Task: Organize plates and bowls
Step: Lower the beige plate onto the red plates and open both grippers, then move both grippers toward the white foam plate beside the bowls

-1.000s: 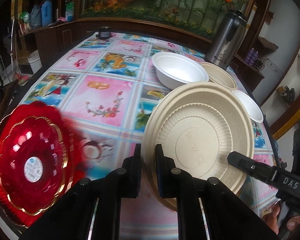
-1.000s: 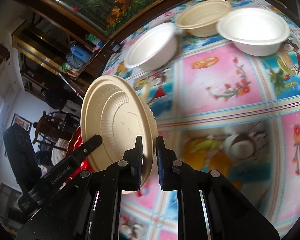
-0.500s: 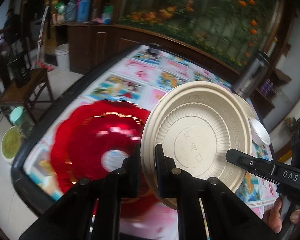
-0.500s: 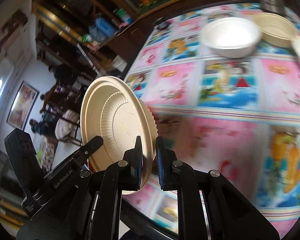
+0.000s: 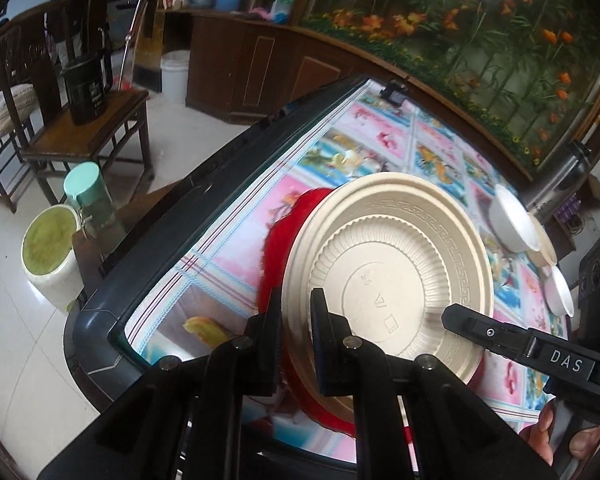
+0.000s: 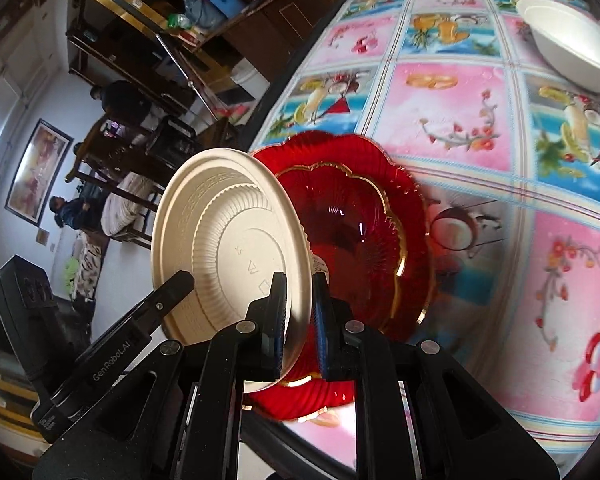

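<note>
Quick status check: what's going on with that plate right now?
Both jaws shut on beige plate rim. Plate tilted above red dish, not down. Nothing in the way.

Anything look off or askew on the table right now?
Nothing spilled or damaged. The beige plate is held tilted, underside showing, by the left gripper and right gripper above the red plate, which lies close to the table edge.

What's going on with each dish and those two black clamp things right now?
Beige plate: held off the table, tilted, pinched at two rim spots.
Left tool: shut on the plate's rim.
Right tool: shut on the rim.
Red plate: flat on the table, under the beige plate.
White bowl: upright, empty.
</note>
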`<state>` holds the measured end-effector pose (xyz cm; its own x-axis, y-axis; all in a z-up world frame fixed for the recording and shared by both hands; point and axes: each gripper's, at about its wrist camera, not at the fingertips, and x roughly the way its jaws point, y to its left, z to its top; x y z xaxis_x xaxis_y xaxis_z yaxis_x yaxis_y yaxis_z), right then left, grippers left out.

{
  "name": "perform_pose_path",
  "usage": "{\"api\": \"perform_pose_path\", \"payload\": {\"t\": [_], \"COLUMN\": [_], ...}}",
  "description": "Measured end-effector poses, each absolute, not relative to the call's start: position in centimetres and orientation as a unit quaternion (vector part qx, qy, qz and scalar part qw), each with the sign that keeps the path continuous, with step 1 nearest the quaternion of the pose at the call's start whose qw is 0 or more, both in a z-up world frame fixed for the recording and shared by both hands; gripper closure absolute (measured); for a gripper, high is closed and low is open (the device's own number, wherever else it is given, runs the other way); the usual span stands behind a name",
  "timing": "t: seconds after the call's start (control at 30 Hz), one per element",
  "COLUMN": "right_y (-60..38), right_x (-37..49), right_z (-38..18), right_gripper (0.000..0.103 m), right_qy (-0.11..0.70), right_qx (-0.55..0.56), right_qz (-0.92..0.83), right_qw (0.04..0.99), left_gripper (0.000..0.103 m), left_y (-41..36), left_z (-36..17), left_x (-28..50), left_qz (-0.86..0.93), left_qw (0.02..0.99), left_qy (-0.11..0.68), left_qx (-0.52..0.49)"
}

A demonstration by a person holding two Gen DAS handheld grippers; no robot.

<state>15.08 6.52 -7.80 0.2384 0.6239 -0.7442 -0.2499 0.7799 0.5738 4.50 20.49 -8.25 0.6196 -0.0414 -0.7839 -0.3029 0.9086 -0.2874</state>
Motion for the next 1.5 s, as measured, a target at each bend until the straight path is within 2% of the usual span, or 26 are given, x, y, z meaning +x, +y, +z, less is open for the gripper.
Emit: {"api": "perform_pose_path", "payload": {"t": [0.6,0.63,0.67,0.73,0.77,0.87,1.07,1.2,1.3,1.5], "right_y": [7.1,6.9,6.7,6.4,6.2,5.4,2.5,-1.7,-5.5,-12.3], "right_x": [15.9,15.9,15.9,15.9,15.8,15.3,14.5,14.1,13.8,13.9], "right_z": [-9.1,-9.1,-9.1,-9.1,-9.0,-8.6,-6.9,-6.4,-6.7,-8.7], "right_gripper": [0.09,0.09,0.09,0.086,0.083,0.069,0.069,0.056,0.055,0.055], "right_qy": [0.556,0.555,0.555,0.556,0.556,0.552,0.507,0.461,0.431,0.42], "right_qx": [0.154,0.16,0.162,0.162,0.161,0.163,0.18,0.217,0.216,0.256], "right_qz": [0.263,0.261,0.26,0.259,0.256,0.262,0.277,0.259,0.22,0.167], "right_qw": [0.773,0.773,0.773,0.773,0.774,0.775,0.796,0.82,0.848,0.854], "left_gripper": [0.087,0.084,0.074,0.059,0.057,0.057,0.053,0.053,0.052,0.044], "left_y": [21.2,21.3,21.3,21.7,22.1,22.7,21.3,18.6,16.1,11.4], "left_z": [-7.5,-7.3,-7.1,-6.7,-6.4,-5.8,-4.7,-4.4,-4.1,-3.9], "left_x": [4.2,4.0,4.0,3.6,3.3,2.8,2.3,2.6,2.9,3.3], "left_qz": [0.077,0.083,0.092,0.107,0.111,0.12,0.113,0.091,0.067,0.029], "left_qw": [0.882,0.883,0.884,0.886,0.888,0.89,0.896,0.901,0.906,0.912], "left_qy": [0.424,0.421,0.419,0.411,0.404,0.394,0.385,0.388,0.39,0.396], "left_qx": [-0.193,-0.192,-0.187,-0.185,-0.189,-0.197,-0.189,-0.169,-0.149,-0.106]}}
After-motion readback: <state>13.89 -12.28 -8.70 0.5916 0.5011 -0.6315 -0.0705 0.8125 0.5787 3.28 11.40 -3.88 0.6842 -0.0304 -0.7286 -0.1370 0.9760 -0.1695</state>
